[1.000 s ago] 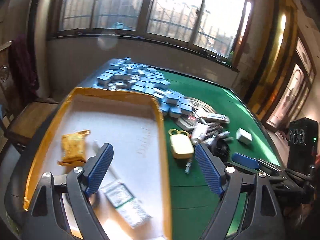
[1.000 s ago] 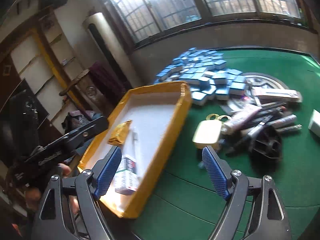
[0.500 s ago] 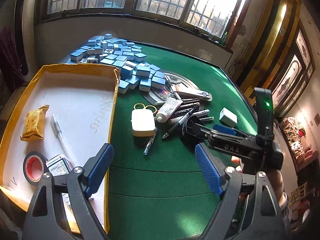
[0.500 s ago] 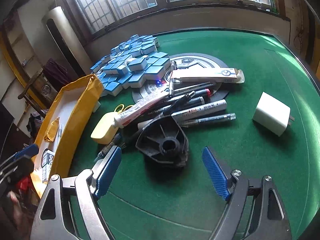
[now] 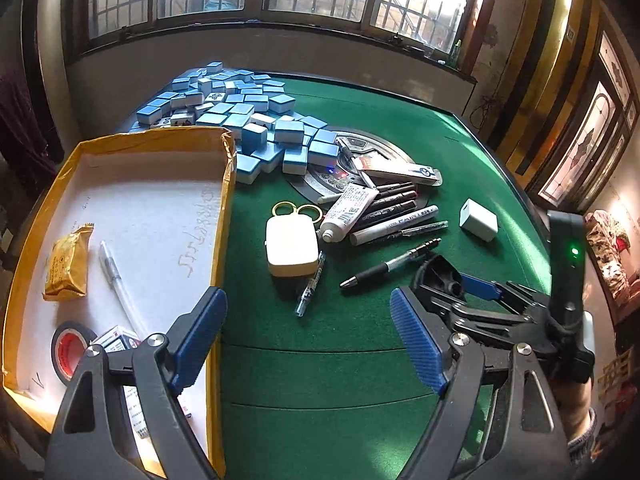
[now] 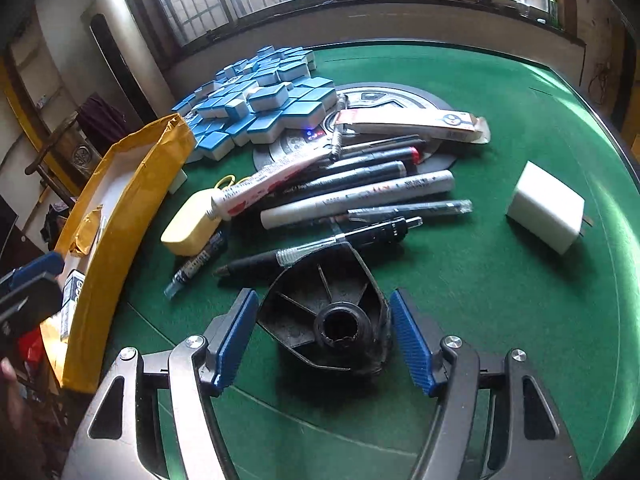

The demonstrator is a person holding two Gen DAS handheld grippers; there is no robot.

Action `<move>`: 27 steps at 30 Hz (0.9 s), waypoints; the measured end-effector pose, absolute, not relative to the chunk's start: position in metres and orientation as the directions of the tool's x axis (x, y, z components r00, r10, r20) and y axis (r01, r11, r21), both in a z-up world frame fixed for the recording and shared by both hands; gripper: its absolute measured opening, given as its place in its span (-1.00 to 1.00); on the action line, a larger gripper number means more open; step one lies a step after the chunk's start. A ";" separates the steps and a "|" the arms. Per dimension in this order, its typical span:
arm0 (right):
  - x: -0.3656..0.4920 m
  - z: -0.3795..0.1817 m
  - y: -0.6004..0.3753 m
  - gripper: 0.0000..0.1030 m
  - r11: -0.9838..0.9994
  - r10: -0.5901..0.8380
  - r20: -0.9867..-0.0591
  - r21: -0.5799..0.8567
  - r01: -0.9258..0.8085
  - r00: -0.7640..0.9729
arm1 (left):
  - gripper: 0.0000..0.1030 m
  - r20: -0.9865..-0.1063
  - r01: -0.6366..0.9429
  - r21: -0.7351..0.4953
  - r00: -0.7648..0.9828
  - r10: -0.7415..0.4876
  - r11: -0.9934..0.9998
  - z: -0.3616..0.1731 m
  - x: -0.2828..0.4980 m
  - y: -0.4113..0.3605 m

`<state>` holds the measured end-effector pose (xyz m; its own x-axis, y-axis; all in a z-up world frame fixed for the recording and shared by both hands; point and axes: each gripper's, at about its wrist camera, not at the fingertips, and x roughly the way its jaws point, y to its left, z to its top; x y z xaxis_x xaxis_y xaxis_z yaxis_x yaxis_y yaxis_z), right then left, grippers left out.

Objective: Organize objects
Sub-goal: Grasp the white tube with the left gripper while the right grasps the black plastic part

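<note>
A black spoked plastic hub (image 6: 320, 280) lies on the green felt table (image 6: 500, 300), just in front of a heap of pens and markers (image 6: 360, 200). My right gripper (image 6: 324, 336) straddles the hub and its jaws are closing. The blue pads (image 6: 412, 344) stand close beside the hub's sides, with thin gaps still showing. My left gripper (image 5: 308, 336) hovers open and empty over the felt, beside the right wall of a yellow cardboard tray (image 5: 222, 216). The tray holds a snack packet (image 5: 66, 268), a pen (image 5: 116, 280), a tape roll (image 5: 68, 350) and a small card box (image 5: 120, 342).
A cream case (image 5: 290, 246) with yellow-handled scissors (image 5: 296, 210), a white tube (image 5: 348, 212), a white charger (image 6: 546, 212) and a long flat packet (image 6: 412, 124) lie around the pens. Blue mahjong tiles (image 5: 240, 116) are heaped at the back, by a round centre panel (image 5: 360, 148).
My right gripper came down around the black hub and its jaws narrowed. The left wrist view slid right from the tray onto the felt, and a black pen lies nearer the hub.
</note>
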<state>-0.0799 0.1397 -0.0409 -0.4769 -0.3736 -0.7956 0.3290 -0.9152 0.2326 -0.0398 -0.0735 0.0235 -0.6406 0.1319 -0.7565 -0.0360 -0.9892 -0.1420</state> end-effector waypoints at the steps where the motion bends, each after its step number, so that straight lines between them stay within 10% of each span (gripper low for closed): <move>1: -0.076 -0.041 0.147 0.22 -0.919 -0.371 -0.794 0.238 0.315 -0.482 | 0.64 -0.764 -0.047 -0.124 -0.633 0.126 -0.991 0.022 -0.047 -0.070; 14: -0.081 -0.046 0.181 0.22 -0.918 -0.395 -0.740 0.295 0.265 -0.545 | 0.44 -0.819 -0.141 -0.040 -0.562 0.113 -0.989 -0.002 -0.130 -0.033; 22: -0.082 -0.047 0.183 0.23 -0.910 -0.414 -0.734 0.321 0.263 -0.538 | -0.46 -0.870 -0.164 -0.003 -0.486 0.083 -0.986 -0.032 -0.171 -0.012; 27: -0.083 -0.047 0.184 0.23 -0.910 -0.415 -0.734 0.322 0.263 -0.537 | -0.47 -0.867 -0.181 0.013 -0.493 0.079 -0.983 -0.026 -0.144 -0.010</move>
